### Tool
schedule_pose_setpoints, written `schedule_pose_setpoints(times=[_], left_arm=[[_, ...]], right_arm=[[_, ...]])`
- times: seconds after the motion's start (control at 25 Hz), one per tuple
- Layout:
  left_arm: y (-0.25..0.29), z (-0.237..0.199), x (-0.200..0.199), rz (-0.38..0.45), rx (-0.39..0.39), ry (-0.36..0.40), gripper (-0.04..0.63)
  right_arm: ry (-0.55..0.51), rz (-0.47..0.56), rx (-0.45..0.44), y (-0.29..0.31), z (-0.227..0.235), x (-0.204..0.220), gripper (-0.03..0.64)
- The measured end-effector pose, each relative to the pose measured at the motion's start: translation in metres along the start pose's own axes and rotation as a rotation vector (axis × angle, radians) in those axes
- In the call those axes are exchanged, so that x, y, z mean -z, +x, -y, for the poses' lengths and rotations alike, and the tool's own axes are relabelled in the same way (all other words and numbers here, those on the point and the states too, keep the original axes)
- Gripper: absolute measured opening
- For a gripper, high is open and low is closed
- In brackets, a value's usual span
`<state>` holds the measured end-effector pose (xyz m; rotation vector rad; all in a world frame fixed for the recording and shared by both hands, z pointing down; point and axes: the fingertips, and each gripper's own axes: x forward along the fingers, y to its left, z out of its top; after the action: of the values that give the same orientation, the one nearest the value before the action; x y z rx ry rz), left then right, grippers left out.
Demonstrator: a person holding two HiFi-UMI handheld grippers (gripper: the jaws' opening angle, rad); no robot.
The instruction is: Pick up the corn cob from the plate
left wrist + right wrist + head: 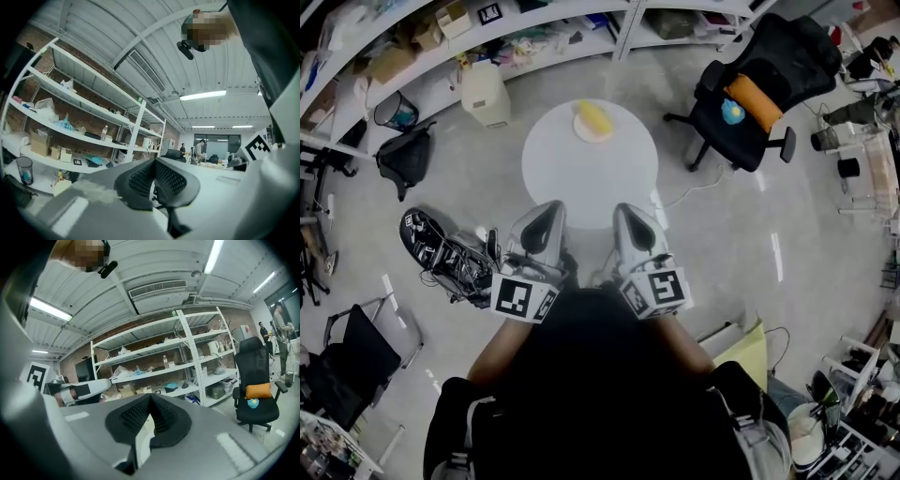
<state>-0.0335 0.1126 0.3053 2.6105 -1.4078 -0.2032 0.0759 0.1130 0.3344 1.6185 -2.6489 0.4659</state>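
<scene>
Two empty grippers, left gripper (546, 212) and right gripper (629, 214), had jaws pressed together near one table (581, 183) bearing one plate (580, 133) with one corn cob (593, 116).

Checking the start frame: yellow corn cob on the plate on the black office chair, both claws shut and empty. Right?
No. The head view shows the yellow corn cob on the pale plate on the round white table, not the black office chair. Left claw and right claw are shut and empty.
</scene>
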Motion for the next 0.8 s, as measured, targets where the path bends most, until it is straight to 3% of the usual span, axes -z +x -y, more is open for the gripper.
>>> schedule_pose_setpoints(times=[0.4, 0.8], left_arm=[[0.032, -0.064, -0.013, 0.004, 0.085, -0.040, 0.003], [0.059, -0.079, -0.013, -0.004, 0.122, -0.070, 0.003]], right_arm=[[-0.003, 0.007, 0.091, 0.063, -0.008, -0.011, 0.008], [-0.001, 0.022, 0.149, 0.084, 0.009, -0.021, 0.008]])
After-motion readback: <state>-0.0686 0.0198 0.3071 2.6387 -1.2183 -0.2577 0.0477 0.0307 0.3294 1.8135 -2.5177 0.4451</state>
